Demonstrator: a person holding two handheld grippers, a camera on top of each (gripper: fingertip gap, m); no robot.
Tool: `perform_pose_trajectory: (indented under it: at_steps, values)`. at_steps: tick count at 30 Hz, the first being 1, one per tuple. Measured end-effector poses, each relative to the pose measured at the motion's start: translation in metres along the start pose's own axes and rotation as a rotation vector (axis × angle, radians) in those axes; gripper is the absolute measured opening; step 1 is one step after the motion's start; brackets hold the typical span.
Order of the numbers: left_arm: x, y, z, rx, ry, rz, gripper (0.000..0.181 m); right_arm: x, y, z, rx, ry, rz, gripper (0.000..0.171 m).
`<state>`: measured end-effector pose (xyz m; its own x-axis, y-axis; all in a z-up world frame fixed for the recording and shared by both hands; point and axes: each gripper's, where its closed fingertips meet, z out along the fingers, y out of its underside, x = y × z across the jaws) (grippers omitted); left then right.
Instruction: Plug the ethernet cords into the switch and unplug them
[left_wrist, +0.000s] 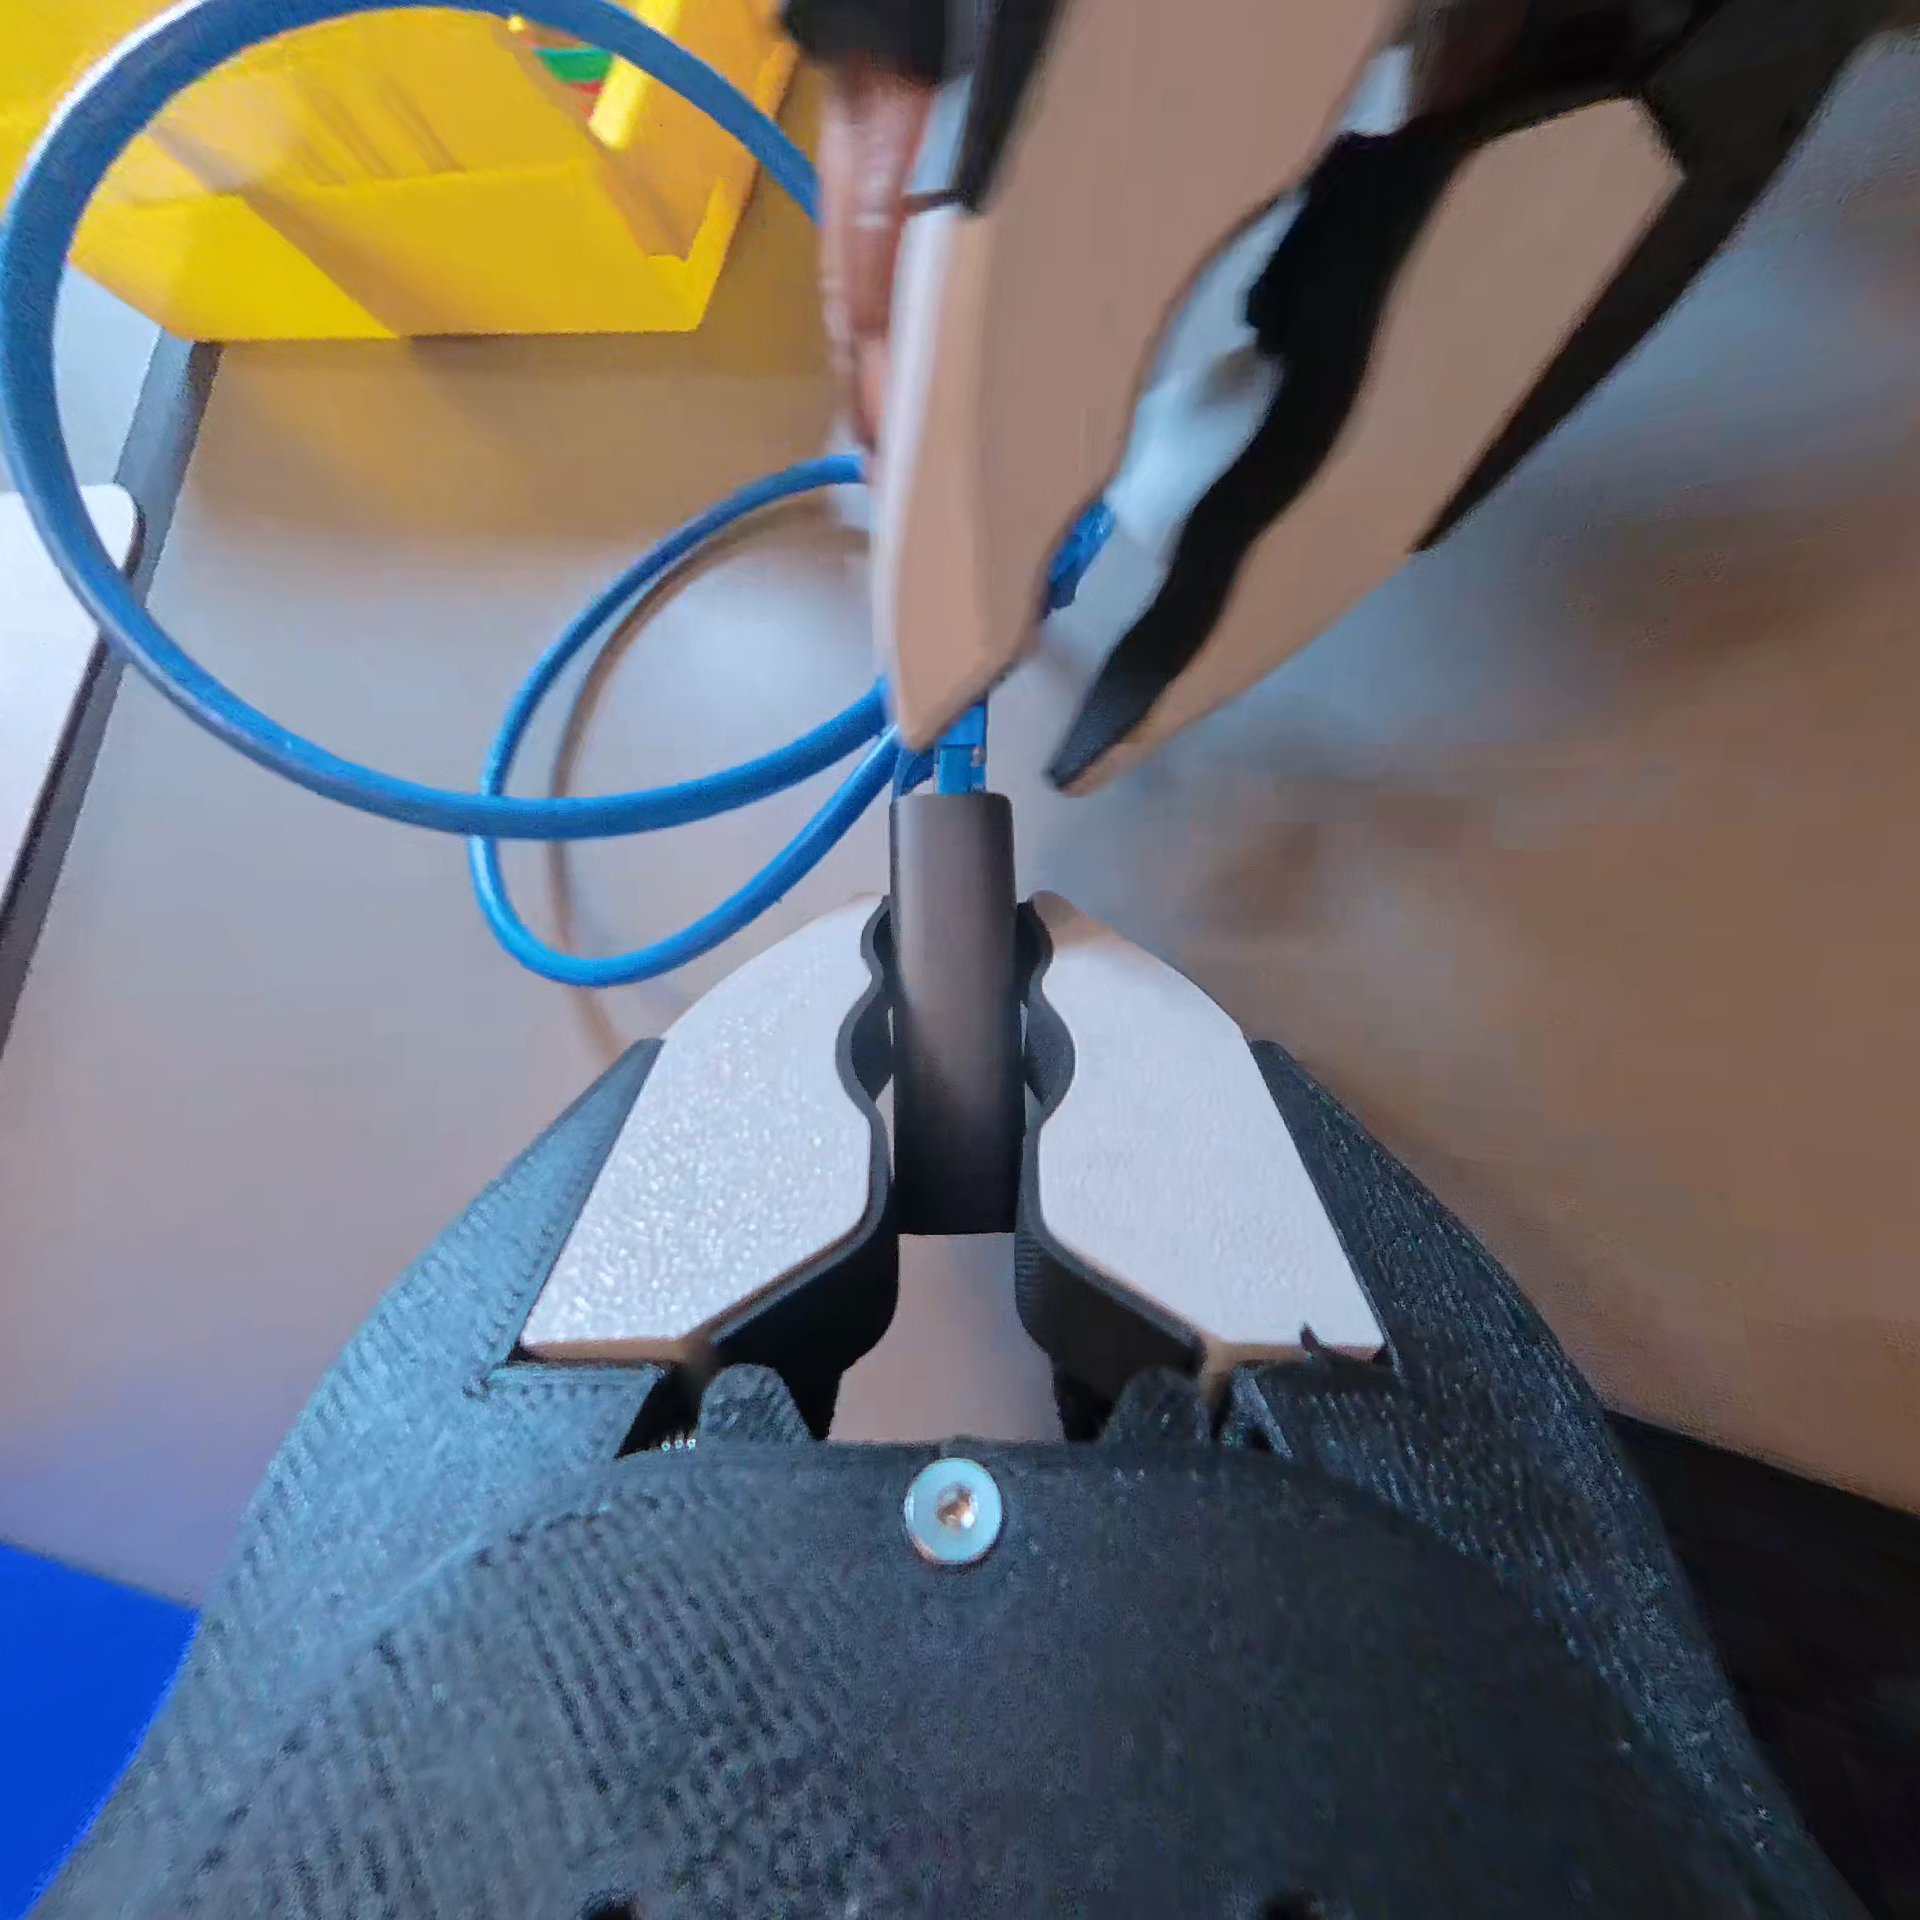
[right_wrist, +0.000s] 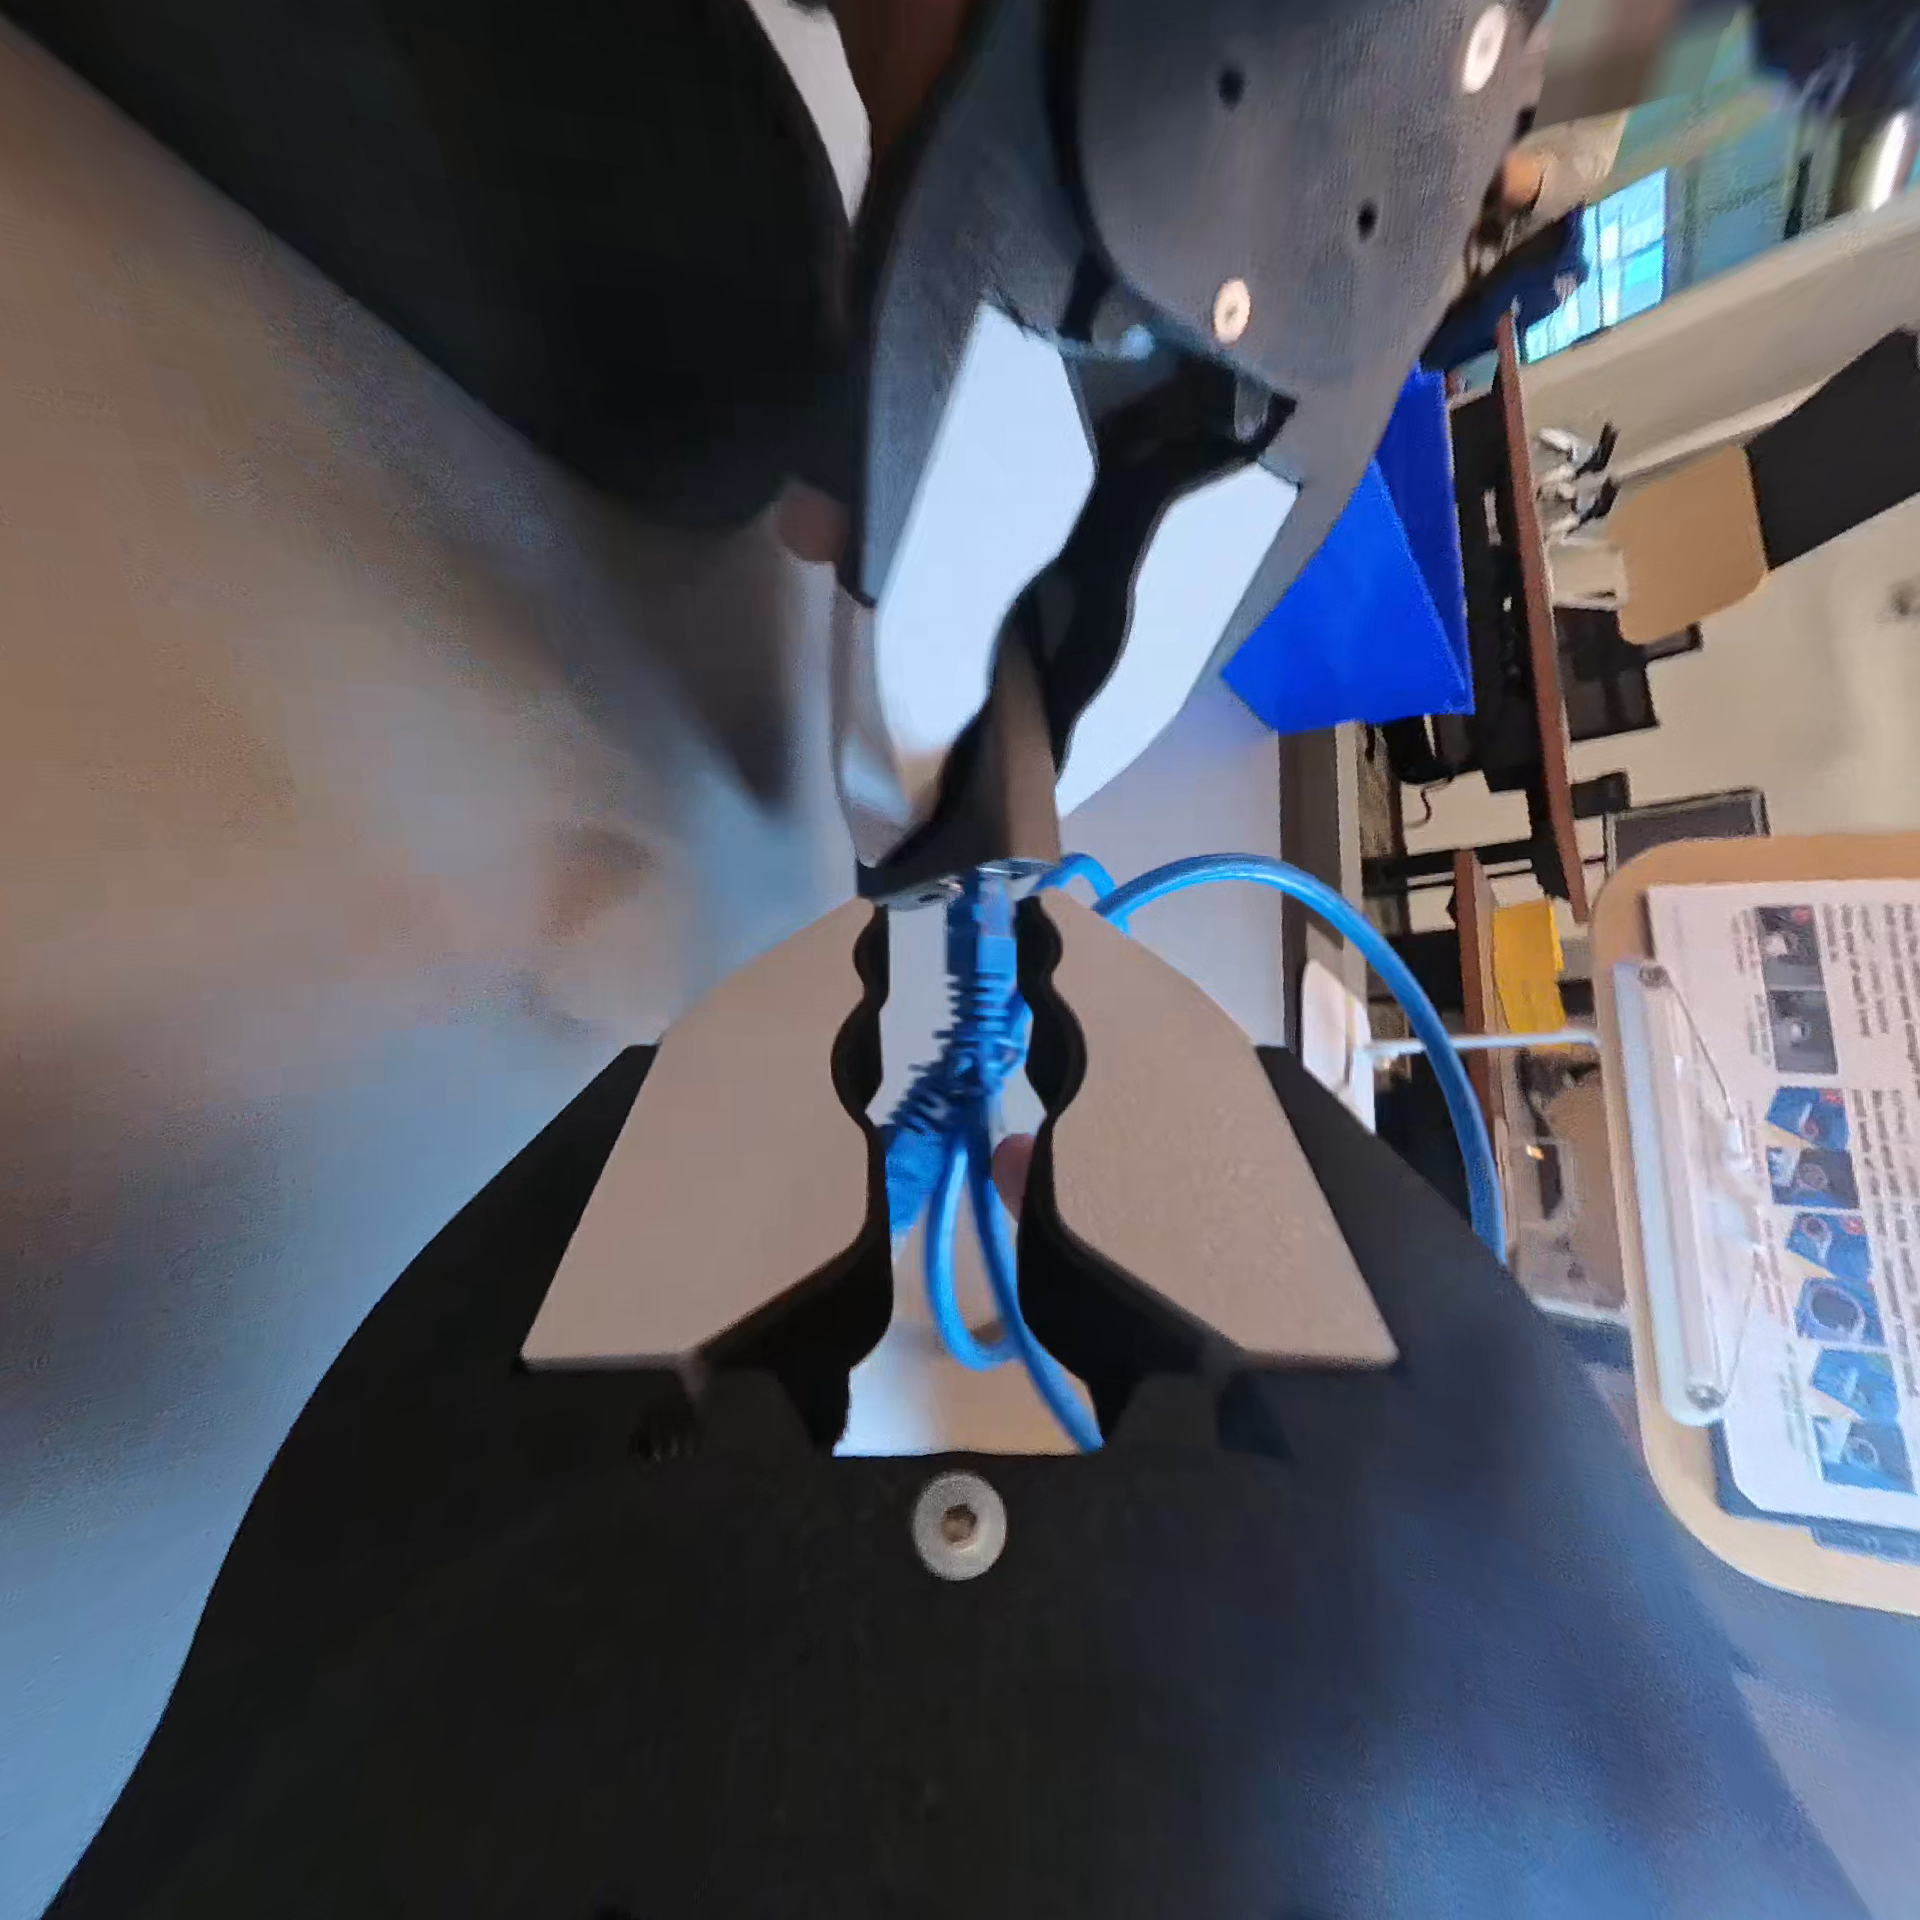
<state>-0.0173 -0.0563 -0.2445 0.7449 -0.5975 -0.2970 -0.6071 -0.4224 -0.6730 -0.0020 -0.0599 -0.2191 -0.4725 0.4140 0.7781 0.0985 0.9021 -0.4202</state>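
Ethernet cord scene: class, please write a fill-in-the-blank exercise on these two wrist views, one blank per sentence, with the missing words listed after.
1. The left gripper is shut on a small ____ switch.
2. The ethernet cord is ____ in colour.
3. The cord's plug sits between the fingers of the ____ gripper.
4. Behind the cord's loop in the left wrist view stands a ____ bin.

Missing words: black; blue; right; yellow

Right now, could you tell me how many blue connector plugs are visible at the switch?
2: one plug seated in the switch, one plug loose between the right gripper fingers. Others may be hidden.
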Motion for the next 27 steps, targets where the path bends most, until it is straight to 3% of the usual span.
perform_pose_trajectory:
  at_steps: [10, 18, 27]
  values:
    - [-0.001, -0.009, 0.001, 0.001, -0.181, 0.402, 0.021, -0.004, 0.01, 0.001, -0.004, -0.085, 0.093, 0.016]
    - [-0.005, -0.022, -0.009, 0.053, -0.262, 0.504, 0.021, 0.006, 0.003, -0.007, 0.015, -0.039, 0.074, 0.014]
    - [0.011, -0.02, -0.004, 0.002, -0.206, 0.626, 0.022, -0.014, -0.001, -0.014, 0.003, -0.229, -0.074, 0.014]
